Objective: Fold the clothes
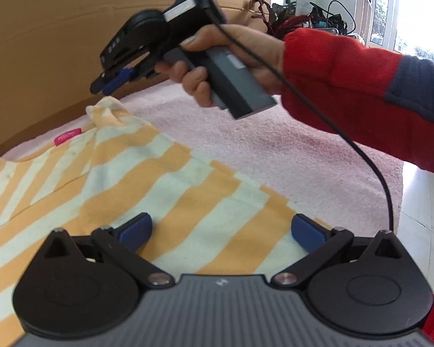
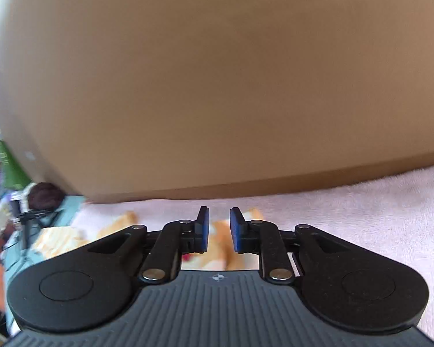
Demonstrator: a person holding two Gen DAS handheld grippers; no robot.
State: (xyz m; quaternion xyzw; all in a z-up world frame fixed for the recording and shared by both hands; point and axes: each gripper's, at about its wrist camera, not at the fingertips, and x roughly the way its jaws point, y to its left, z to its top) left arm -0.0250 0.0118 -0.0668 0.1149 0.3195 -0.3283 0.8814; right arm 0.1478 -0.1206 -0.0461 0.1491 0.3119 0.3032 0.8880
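both grippers hold nothing. left gripper (image 1: 221,231) is spread wide, low over the shirt. right gripper (image 2: 219,230) hangs above the shirt's far end with only a small gap between its blue pads (image 2: 236,232), and nothing sits in that gap.

orange and white striped shirt (image 1: 147,179) lies mostly flat on the pink towel (image 1: 275,144), with a bunched lump by its pink tag (image 1: 67,136). it looks soft, thin and light, so it would flop and slide easily. best to pinch an edge or corner, i think, not the middle. fuzzy towel may hold it a bit. behind stands a smooth brown cardboard wall (image 1: 58,29).
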